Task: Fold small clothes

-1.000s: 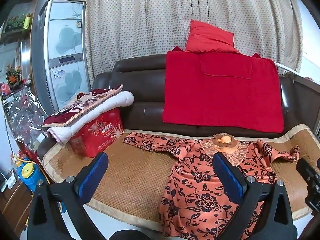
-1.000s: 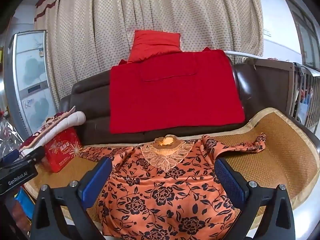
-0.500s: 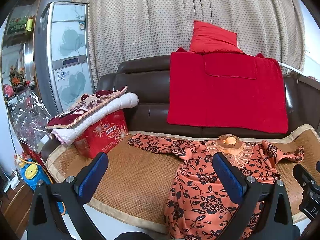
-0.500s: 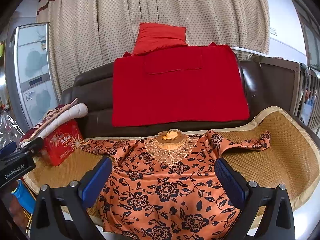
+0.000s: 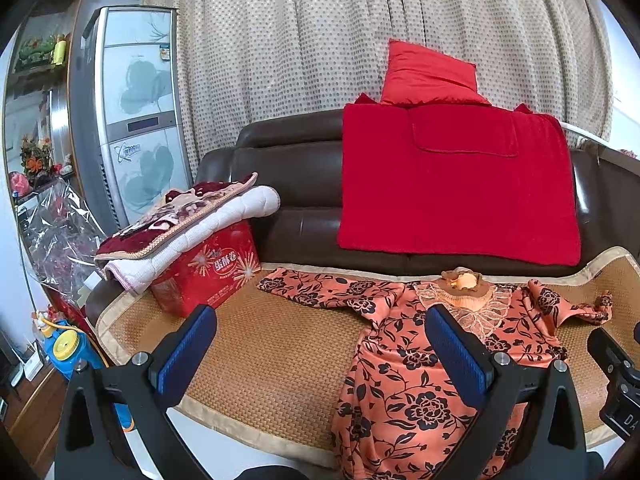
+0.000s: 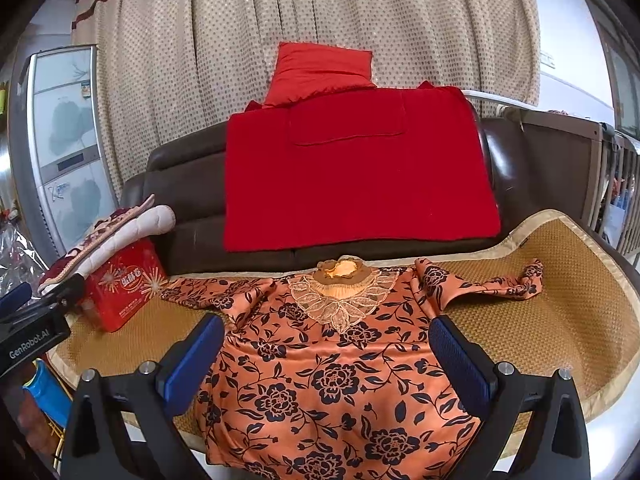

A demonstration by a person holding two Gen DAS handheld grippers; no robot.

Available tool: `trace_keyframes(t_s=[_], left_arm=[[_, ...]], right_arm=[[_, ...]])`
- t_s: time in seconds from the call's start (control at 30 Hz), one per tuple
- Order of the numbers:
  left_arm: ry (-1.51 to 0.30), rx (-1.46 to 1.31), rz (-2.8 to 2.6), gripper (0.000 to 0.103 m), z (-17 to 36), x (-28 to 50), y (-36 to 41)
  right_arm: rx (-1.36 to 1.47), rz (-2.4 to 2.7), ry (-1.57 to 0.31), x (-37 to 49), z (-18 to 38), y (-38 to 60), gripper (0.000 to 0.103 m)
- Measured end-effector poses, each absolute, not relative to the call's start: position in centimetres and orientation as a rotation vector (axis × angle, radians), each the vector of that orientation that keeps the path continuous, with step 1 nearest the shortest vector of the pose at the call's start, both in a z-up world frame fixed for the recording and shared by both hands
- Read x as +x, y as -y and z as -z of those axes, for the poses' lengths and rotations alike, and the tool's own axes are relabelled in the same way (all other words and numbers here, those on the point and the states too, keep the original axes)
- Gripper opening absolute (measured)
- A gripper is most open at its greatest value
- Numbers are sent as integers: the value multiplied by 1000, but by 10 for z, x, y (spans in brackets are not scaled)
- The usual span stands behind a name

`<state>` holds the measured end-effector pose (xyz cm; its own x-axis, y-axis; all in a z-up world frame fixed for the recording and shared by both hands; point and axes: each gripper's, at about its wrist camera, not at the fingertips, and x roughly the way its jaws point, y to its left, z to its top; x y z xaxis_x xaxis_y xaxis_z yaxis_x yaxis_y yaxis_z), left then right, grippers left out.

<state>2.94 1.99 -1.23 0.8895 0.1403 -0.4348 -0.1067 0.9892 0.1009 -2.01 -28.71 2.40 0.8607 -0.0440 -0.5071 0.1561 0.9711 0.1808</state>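
Note:
An orange blouse with black flowers lies spread face up on a woven mat over the sofa seat. Its lace collar points toward the backrest, and both sleeves stretch out sideways. My left gripper hovers open above the mat, left of the blouse body. My right gripper hovers open above the blouse's chest, holding nothing. Each gripper's body shows at the edge of the other's view.
A red tin box under folded quilts sits at the mat's left end. A red blanket and cushion drape the brown sofa back. A cabinet stands left, a railing right.
Both grippers have drifted slightly, so the blouse sits a little further right and lower in the left view and lower in the right view. Jaws stay open.

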Motion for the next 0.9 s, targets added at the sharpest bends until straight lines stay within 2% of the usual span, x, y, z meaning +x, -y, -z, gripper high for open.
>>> trace_keyframes(t_s=[0.9], left_arm=[[-470,95,-156,103,23,43,-18]], right_arm=[[213,94,-529,-3,-24,283,103]])
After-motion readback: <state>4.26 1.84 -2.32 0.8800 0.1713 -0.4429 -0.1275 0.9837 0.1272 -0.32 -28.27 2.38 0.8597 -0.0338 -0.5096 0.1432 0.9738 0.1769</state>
